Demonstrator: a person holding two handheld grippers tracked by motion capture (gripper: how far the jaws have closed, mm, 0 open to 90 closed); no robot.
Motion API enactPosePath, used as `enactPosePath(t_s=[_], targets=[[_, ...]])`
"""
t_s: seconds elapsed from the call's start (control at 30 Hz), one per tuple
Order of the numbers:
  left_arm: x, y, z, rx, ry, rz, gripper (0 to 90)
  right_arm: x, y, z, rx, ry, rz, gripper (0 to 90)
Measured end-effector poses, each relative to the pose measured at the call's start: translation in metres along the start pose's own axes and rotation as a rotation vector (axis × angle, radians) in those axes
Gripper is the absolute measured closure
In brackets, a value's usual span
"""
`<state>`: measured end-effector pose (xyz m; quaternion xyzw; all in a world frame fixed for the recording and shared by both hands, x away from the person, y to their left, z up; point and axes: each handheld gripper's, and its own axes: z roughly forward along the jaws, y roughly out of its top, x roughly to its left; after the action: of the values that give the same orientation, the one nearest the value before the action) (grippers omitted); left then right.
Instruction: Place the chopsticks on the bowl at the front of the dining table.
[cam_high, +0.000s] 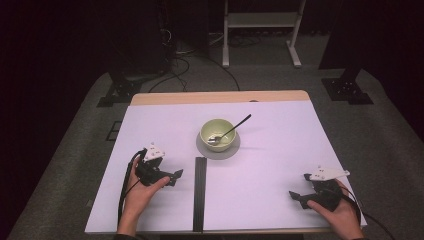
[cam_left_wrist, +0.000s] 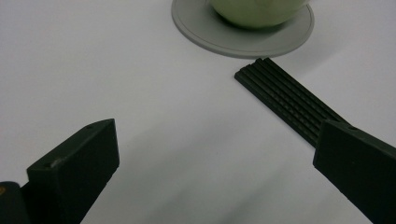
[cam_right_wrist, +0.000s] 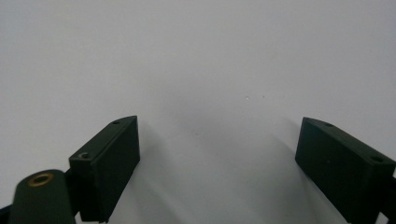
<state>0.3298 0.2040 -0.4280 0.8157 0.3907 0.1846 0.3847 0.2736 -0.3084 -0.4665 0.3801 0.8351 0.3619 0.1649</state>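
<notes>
A pale green bowl (cam_high: 217, 132) sits on a grey saucer (cam_high: 218, 150) near the middle of the white table. A metal spoon (cam_high: 231, 130) rests in the bowl, its handle leaning out to the back right. My left gripper (cam_high: 173, 178) lies at the front left, open, with bare table between its jaws. In the left gripper view the saucer (cam_left_wrist: 205, 28) and the bowl's underside (cam_left_wrist: 257, 11) lie ahead. My right gripper (cam_high: 295, 196) rests at the front right, open over bare tabletop (cam_right_wrist: 210, 93).
A black ribbed strip (cam_high: 200, 192) runs from just below the saucer to the table's front edge, close to the right of my left gripper; its end (cam_left_wrist: 285, 98) lies by my right-hand jaw. A wooden edge (cam_high: 220, 97) borders the table's far side.
</notes>
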Motion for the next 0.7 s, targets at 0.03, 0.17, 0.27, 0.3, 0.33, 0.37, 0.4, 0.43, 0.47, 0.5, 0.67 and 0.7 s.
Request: enactPosePath(t_s=[0.03, 0.17, 0.27, 0.3, 0.33, 0.37, 0.4, 0.43, 0.47, 0.5, 0.67, 0.7], targets=[[0.000, 0.000, 0.000, 0.000, 0.000, 0.000, 0.0, 0.000, 0.000, 0.000, 0.000, 0.000, 0.000, 12.1], [-0.001, 0.006, 0.010, 0.013, -0.002, 0.007, 0.0, 0.000, 0.000, 0.000, 0.000, 0.000, 0.001, 12.1], [-0.001, 0.007, 0.014, 0.012, -0.007, 0.004, 0.0, 0.000, 0.000, 0.000, 0.000, 0.000, 0.000, 12.1], [-0.001, 0.008, 0.017, 0.009, -0.009, -0.003, 0.0, 0.000, 0.000, 0.000, 0.000, 0.000, 0.000, 12.1], [-0.001, 0.008, 0.017, 0.009, -0.009, -0.003, 0.0, 0.000, 0.000, 0.000, 0.000, 0.000, 0.000, 12.1], [-0.001, 0.009, 0.020, 0.013, -0.011, -0.004, 0.0, 0.000, 0.000, 0.000, 0.000, 0.000, 0.000, 12.1], [-0.001, 0.009, 0.021, 0.017, -0.008, -0.004, 0.0, 0.000, 0.000, 0.000, 0.000, 0.000, 0.000, 12.1], [-0.001, 0.009, 0.021, 0.017, -0.008, -0.004, 0.0, 0.000, 0.000, 0.000, 0.000, 0.000, 0.000, 12.1], [0.000, 0.009, 0.022, 0.015, -0.007, -0.013, 0.0, 0.000, 0.000, 0.000, 0.000, 0.000, 0.000, 12.1], [0.001, 0.009, 0.023, 0.011, -0.007, -0.016, 0.0, 0.000, 0.000, 0.000, 0.000, 0.000, 0.001, 12.1], [0.000, 0.016, 0.026, 0.014, 0.001, -0.007, 0.0, 0.000, 0.000, 0.000, 0.000, 0.000, 0.000, 12.1], [-0.001, 0.017, 0.028, 0.018, 0.001, -0.005, 0.0, 0.000, 0.000, 0.000, 0.000, 0.000, 0.000, 12.1]])
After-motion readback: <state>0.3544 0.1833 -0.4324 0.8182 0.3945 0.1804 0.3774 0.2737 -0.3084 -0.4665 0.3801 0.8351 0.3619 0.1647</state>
